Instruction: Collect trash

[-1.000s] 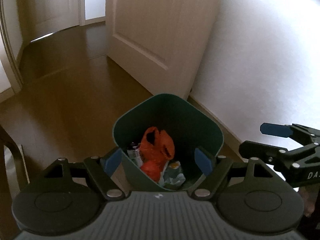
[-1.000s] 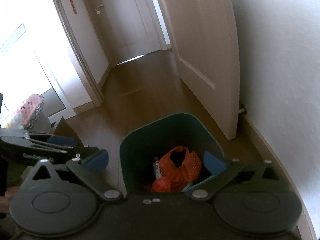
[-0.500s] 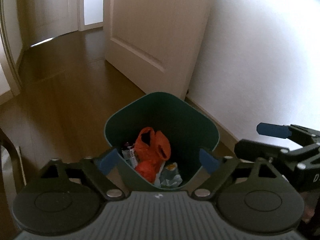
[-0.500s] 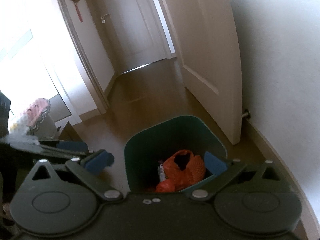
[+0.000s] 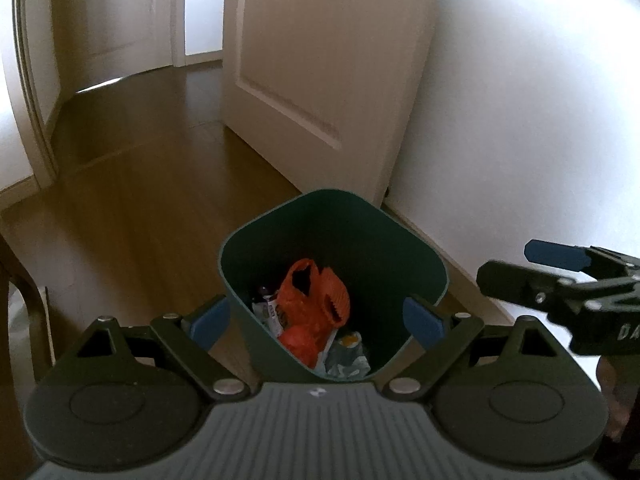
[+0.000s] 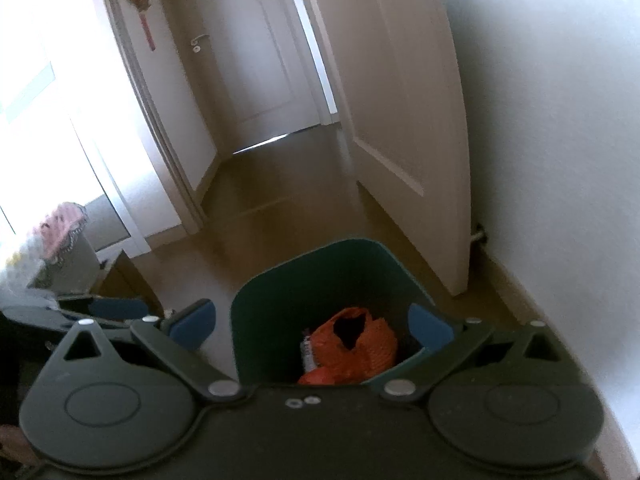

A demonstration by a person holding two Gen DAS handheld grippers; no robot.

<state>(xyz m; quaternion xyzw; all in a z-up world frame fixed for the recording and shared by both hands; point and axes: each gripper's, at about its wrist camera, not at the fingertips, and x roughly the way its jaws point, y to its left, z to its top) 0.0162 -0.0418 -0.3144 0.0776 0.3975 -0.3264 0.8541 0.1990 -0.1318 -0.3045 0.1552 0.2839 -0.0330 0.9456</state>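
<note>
A dark green trash bin [image 5: 360,224] stands on the wooden floor by the wall. Inside it lie an orange net bag [image 5: 316,300] and some crumpled wrappers [image 5: 346,354]. My left gripper [image 5: 316,318] hovers over the bin's near side, open, its blue pads [image 5: 210,316] spread to either side of the bin with nothing pressed between them. My right gripper [image 6: 311,325] is open too, above the bin [image 6: 280,292] and the orange bag [image 6: 360,344]. The left wrist view shows the right gripper [image 5: 520,268] off the bin's right side. The left gripper [image 6: 116,308] shows at the left of the right wrist view.
A white door [image 5: 332,60] stands open against the white wall [image 5: 540,120] just behind the bin, with a doorstop [image 6: 478,236] at the skirting. Wooden floor [image 5: 140,208] runs left toward a hallway. A dark furniture leg [image 5: 24,292] is at the left, and a pink cloth [image 6: 64,228] lies farther off.
The left gripper's pads have spread wider, away from the bin's sides. Both views have shifted only slightly, and the bin and its trash have stayed put.
</note>
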